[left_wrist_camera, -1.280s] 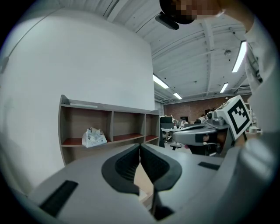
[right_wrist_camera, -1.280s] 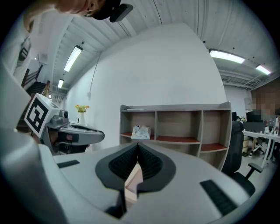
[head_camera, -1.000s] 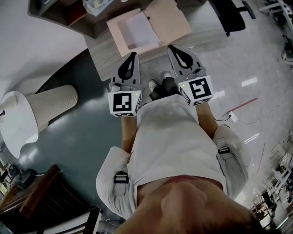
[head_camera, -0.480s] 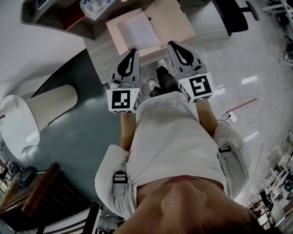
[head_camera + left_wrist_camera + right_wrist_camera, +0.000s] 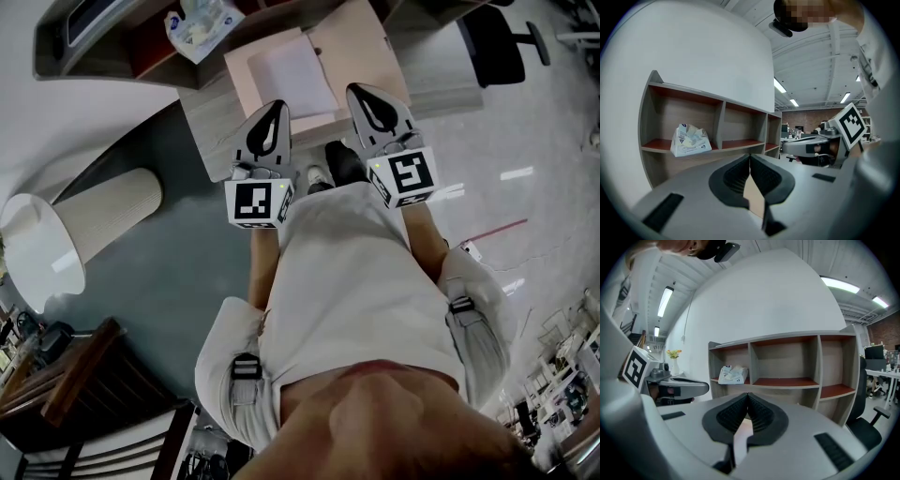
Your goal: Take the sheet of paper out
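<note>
Both claws are clenched and empty: the left claw [image 5: 272,117] and the right claw [image 5: 367,101] each show their jaws pressed together at the tip with nothing between them. Both hang over the near edge of the table [image 5: 211,131], short of the work. Release a claw before you reach in; a clenched claw will likely only push the sheet along. The sheet of paper [image 5: 292,73] lies flat on the left half of an open tan folder [image 5: 361,47], just beyond the claw tips. Expect three faults: the lower jaw catching the folder with the sheet, so that both lift together; the loose folder sliding on the table under a one-sided pull; and the sheet creasing under a hard pinch at its edge. Holding the folder down with the other claw should prevent the first two. Behind the folder stands a shelf [image 5: 787,380] carrying a tissue packet [image 5: 732,374]; neither blocks the approach. An office chair [image 5: 497,47] stands well apart to the right.
</note>
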`<state>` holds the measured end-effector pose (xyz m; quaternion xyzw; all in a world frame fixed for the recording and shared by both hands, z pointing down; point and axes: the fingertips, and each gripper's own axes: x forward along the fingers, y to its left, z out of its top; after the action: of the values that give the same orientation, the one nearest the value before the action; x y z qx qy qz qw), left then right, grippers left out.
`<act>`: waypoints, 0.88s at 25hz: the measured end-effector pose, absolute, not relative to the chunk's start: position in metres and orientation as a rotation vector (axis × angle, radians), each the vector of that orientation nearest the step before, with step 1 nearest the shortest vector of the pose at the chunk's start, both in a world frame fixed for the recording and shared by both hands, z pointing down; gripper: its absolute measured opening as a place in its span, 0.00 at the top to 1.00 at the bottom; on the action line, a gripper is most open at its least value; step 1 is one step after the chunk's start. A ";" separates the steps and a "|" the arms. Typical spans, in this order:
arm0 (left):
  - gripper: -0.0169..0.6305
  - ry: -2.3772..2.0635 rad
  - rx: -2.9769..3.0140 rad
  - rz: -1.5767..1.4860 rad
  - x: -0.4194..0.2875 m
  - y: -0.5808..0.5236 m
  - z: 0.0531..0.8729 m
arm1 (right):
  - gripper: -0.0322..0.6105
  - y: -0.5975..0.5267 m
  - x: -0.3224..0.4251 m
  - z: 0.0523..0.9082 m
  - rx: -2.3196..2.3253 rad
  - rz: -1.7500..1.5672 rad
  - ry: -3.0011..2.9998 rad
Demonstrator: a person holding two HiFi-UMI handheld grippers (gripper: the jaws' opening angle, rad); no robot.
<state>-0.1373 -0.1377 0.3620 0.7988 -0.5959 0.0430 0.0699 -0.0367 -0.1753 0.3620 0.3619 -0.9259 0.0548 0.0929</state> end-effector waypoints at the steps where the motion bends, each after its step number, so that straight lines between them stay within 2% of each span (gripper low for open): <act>1: 0.94 -1.796 2.398 0.134 -0.137 -0.144 0.363 | 0.92 -0.182 -0.037 0.364 1.066 0.168 -2.748; 22: 0.94 -1.854 2.229 0.271 -0.151 -0.222 0.455 | 0.92 -0.251 -0.057 0.476 0.802 0.335 -2.641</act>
<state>-0.1505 -0.2218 0.4549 0.7605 -0.6325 0.0923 0.1146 -0.0566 -0.2511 0.4759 0.2838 -0.9344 0.1186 0.1797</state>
